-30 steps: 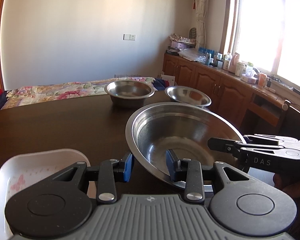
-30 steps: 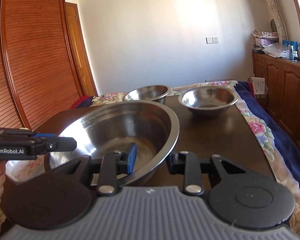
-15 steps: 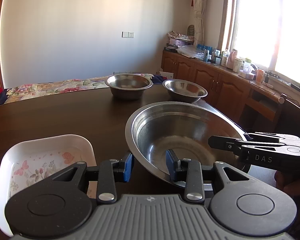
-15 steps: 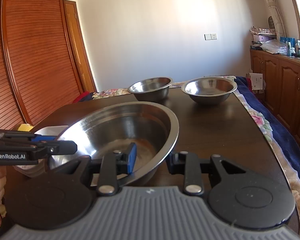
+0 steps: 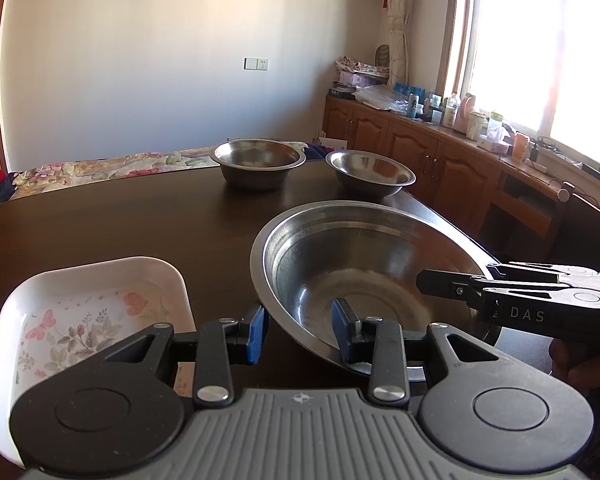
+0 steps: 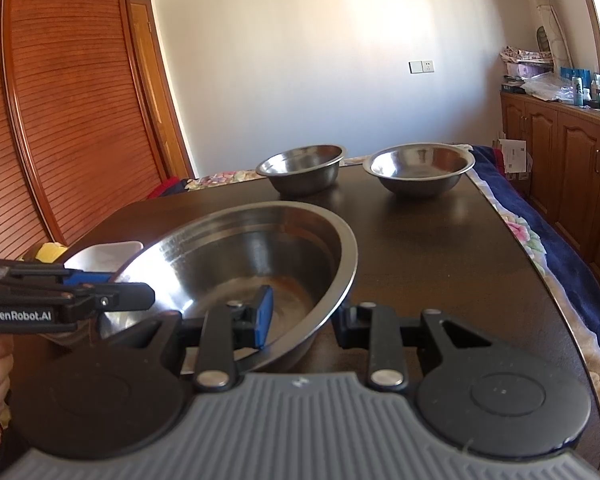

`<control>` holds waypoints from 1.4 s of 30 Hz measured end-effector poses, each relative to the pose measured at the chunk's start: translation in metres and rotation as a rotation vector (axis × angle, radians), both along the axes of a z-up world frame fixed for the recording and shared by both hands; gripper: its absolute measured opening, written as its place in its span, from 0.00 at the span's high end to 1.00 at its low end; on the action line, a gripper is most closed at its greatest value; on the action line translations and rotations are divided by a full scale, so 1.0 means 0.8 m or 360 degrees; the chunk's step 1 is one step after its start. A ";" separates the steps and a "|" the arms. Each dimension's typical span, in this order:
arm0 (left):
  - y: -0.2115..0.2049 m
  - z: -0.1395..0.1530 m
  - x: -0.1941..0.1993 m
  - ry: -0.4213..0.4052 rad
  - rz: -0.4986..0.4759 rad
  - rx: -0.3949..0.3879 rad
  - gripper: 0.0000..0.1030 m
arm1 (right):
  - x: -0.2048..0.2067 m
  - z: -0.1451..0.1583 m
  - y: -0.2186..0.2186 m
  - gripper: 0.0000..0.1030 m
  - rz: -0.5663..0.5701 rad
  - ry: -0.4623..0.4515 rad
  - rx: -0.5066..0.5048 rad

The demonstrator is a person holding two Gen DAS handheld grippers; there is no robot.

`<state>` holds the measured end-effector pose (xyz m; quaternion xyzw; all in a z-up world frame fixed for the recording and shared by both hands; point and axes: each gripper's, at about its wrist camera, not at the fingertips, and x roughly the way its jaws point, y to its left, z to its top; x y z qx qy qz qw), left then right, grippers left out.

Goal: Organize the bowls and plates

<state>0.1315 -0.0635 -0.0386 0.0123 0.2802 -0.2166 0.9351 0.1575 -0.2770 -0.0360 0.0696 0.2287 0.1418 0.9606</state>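
A large steel bowl (image 5: 364, 272) hangs tilted over the dark table (image 5: 120, 220), held from two sides. My left gripper (image 5: 299, 332) is shut on its near rim, one blue pad inside and one outside. My right gripper (image 6: 302, 322) is shut on the same large bowl (image 6: 252, 256) at its right rim. Two small steel bowls (image 5: 258, 160) (image 5: 370, 172) stand at the table's far end; the right wrist view shows these bowls (image 6: 300, 166) (image 6: 418, 166) too. A white flowered plate (image 5: 96, 312) lies at the near left.
Beyond the table (image 6: 440, 260) is a bed with a floral blanket (image 5: 100, 166). Wooden cabinets (image 5: 440, 168) topped with bottles run along the right wall under the window. Slatted wardrobe doors (image 6: 60, 120) stand on the left. A yellow object (image 6: 52, 248) sits by the plate.
Both grippers and the large bowl between them have drawn back a little from the two small bowls. More of the white plate now shows under the left gripper.
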 end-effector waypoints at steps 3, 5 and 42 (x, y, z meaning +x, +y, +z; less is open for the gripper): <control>0.000 0.000 0.000 -0.0001 0.0000 0.0000 0.64 | 0.000 0.000 0.000 0.68 0.0002 -0.0001 0.0000; 0.000 0.000 0.000 -0.0001 -0.0002 -0.0001 0.64 | -0.001 0.000 0.000 0.68 0.0004 -0.0003 0.0002; -0.020 0.091 0.122 -0.0174 0.0069 0.0040 0.18 | 0.132 0.094 -0.057 0.38 0.0143 -0.0153 -0.0148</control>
